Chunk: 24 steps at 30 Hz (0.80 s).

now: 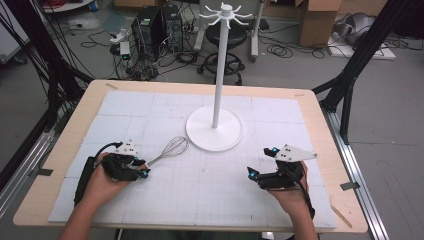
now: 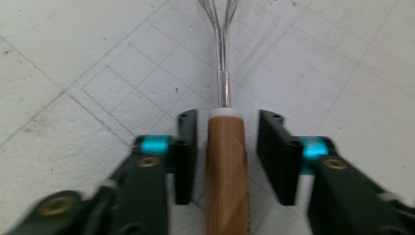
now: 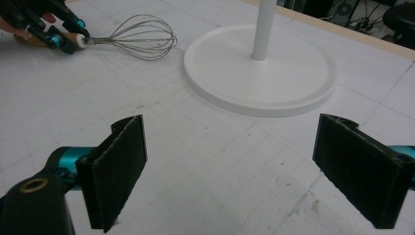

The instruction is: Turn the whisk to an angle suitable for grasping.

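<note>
A wire whisk (image 1: 170,149) with a wooden handle (image 2: 226,166) lies on the white mat, left of centre. Its wire loops (image 3: 142,36) point toward the stand. My left gripper (image 1: 142,167) is at the handle end. In the left gripper view its jaws stand on either side of the handle with a narrow gap on each side, so my left gripper (image 2: 226,122) is open around it. My right gripper (image 1: 262,161) hovers over bare mat at the right front. Its jaws are wide apart, and my right gripper (image 3: 230,147) has nothing between them.
A tall white hook stand (image 1: 218,75) rises from a round base (image 1: 215,129) at the mat's middle back, close to the whisk's wires. The gridded white mat (image 1: 200,190) covers a wooden table (image 1: 320,107). Cables, computers and boxes sit on the floor beyond.
</note>
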Available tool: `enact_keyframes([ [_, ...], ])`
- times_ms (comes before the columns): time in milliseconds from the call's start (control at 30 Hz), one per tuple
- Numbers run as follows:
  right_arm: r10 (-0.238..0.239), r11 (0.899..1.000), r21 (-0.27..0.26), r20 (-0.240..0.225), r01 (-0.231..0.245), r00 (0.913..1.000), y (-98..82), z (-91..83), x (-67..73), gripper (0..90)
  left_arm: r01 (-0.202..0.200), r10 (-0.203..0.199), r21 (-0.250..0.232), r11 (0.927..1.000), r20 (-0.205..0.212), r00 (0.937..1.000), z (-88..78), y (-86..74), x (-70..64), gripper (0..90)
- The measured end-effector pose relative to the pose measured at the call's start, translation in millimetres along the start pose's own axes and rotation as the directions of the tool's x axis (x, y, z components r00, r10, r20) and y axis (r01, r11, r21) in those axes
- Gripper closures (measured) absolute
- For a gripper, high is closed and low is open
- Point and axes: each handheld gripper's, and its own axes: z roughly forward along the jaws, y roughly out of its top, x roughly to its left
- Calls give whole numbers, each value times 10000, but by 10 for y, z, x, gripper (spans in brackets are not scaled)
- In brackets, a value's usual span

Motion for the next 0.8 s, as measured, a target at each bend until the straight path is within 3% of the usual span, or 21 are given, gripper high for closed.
enact_keyframes([
  [133, 43, 10000, -17, 21, -43, 10000, -6, -11, -4, 114, 28, -41, -341, 9994, -361, 9993, -71, -3, 3, 488],
  [300, -3, 10000, 55, -16, 3, 10000, -7, 4, -7, 114, 51, -55, -205, 9998, -195, 9998, -102, -12, 38, 524],
  [367, -56, 10000, 48, 18, 56, 10000, -4, 0, -4, 114, 1, -1, 39, 10000, 110, 9999, -81, -19, 40, 581],
  [400, -55, 10000, 52, 21, 55, 10000, -4, -3, -3, 114, -126, 118, 308, 9994, 253, 9996, -56, -19, 27, 621],
  [467, 1, 10000, 44, 40, -1, 10000, -6, -13, -8, 114, -471, 467, 406, 9981, 123, 9988, -32, -11, -17, 717],
  [567, -4, 10000, 53, 58, 4, 10000, -10, -17, -8, 114, -957, 945, 377, 9947, 317, 9950, -27, 6, -66, 725],
  [667, -23, 10000, 29, 59, 22, 10000, -9, -4, -11, 114, -1461, 1441, 237, 9890, 722, 9869, -28, 58, -126, 728],
  [800, -76, 10000, -10, 38, 76, 10000, 6, -12, -11, 114, -1837, 1834, -76, 9829, 1089, 9770, 16, 149, -237, 728],
])
